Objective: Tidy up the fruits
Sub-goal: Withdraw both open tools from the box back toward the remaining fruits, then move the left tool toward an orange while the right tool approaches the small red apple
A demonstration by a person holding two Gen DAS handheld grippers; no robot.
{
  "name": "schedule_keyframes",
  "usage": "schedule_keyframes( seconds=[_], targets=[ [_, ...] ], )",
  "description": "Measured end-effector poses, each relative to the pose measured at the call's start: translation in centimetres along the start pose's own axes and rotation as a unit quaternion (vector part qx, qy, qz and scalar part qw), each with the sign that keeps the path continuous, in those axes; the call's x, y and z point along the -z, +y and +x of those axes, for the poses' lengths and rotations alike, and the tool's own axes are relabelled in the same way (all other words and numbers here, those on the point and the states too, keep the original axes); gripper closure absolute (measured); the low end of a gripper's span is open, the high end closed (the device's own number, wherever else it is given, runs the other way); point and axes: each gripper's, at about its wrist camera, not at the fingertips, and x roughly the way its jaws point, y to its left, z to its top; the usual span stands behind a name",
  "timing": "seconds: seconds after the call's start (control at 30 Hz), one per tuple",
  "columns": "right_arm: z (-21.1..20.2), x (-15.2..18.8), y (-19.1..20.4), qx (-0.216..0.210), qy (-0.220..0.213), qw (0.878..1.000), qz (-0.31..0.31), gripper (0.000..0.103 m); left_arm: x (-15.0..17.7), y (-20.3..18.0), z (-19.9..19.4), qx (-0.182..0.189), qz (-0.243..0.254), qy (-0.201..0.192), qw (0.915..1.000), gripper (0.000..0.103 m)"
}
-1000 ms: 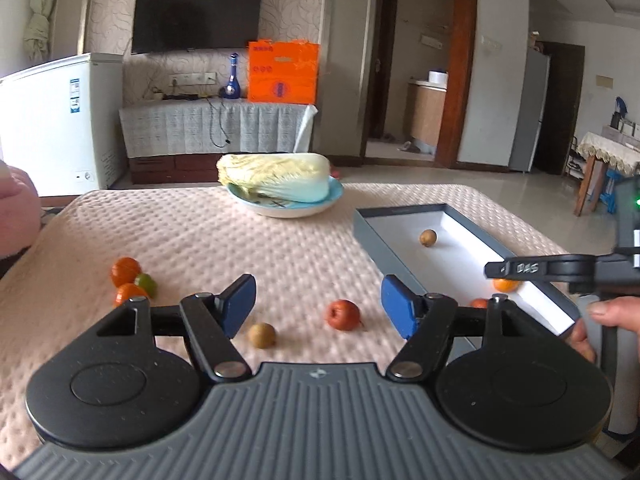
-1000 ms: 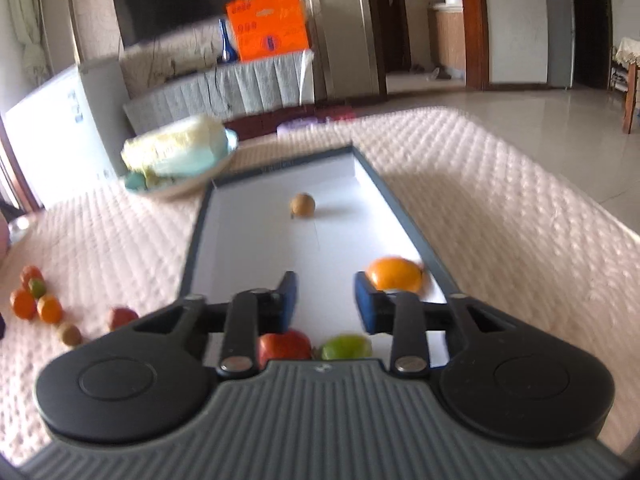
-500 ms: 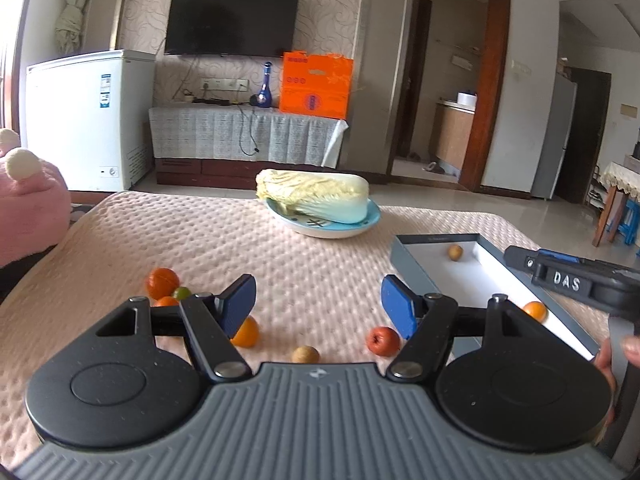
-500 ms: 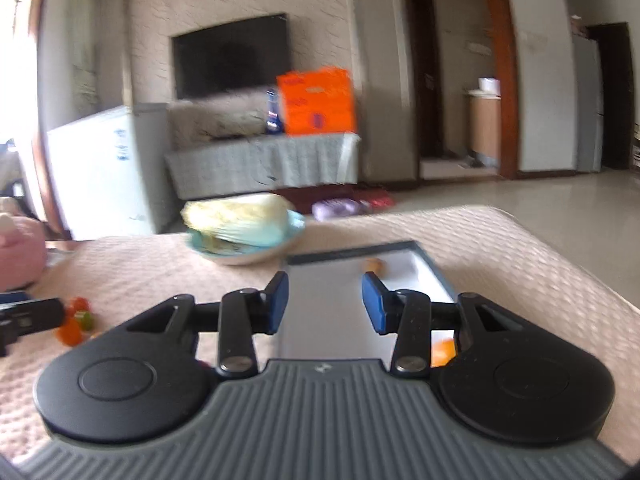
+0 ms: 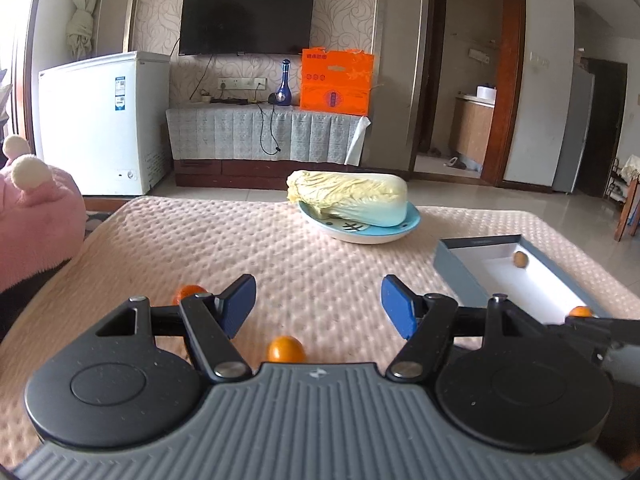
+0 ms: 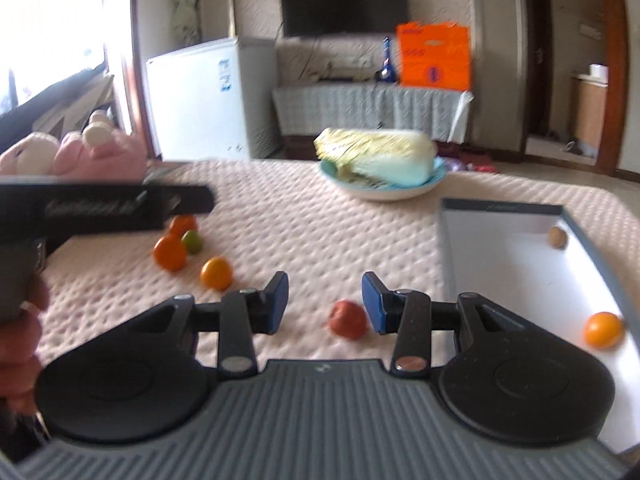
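**Lining up on loose fruit, box waiting at the right**

Hovering low over the pink quilted table (image 5: 224, 240), both claws are spread and empty. Nearest the left gripper (image 5: 318, 306) sits a small orange (image 5: 285, 349), just below its gap. The right gripper (image 6: 325, 300) has a red fruit (image 6: 348, 319) close by its right pad. Further left lies a cluster (image 6: 176, 244) of oranges and a green fruit. The grey box (image 6: 500, 210) at the right holds an orange fruit (image 6: 603, 329) and, at its far end, a brown one (image 6: 557, 237). I judge this the reach-for-next-fruit step: dip, straddle, pinch gently, since round fruit rolls. Beyond, a cabbage (image 5: 348, 198) rests on a blue plate (image 5: 412, 222).
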Motion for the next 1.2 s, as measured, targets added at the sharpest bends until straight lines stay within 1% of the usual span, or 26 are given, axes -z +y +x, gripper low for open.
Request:
schedule_keyframes(
  seconds=[0.17, 0.33, 0.53, 0.7, 0.87, 1.03, 1.2],
  targets=[
    [1.1, 0.4, 1.2, -0.015, 0.018, 1.0, -0.01, 0.06, 0.1, 1.2, 2.1, -0.014, -0.001, 0.014, 0.9998, 0.029],
    [2.5, 0.6, 2.0, -0.027, 0.032, 0.999, -0.024, 0.06, 0.0, 2.4, 2.8, -0.013, -0.008, 0.016, 0.9998, 0.029],
    [4.1, 0.4, 2.4, -0.03, 0.038, 0.998, -0.027, 0.06, 0.1, 3.1, 2.4, -0.008, -0.001, 0.011, 0.9999, 0.029],
    [4.8, 0.3, 2.5, -0.032, 0.043, 0.998, -0.025, 0.06, 0.5, 4.2, 2.3, -0.012, 0.002, 0.019, 0.9998, 0.029],
    [5.3, 0.5, 3.1, -0.039, 0.049, 0.997, -0.033, 0.06, 0.6, 5.2, 2.3, -0.016, -0.008, 0.023, 0.9996, 0.029],
    [5.7, 0.7, 3.5, -0.046, 0.054, 0.997, -0.037, 0.06, 0.6, 5.3, 2.2, -0.015, -0.009, 0.023, 0.9996, 0.029],
    [6.3, 0.8, 4.3, -0.052, 0.063, 0.995, -0.048, 0.06, 0.9, 5.4, 2.5, -0.015, -0.005, 0.032, 0.9993, 0.029]
  ],
)
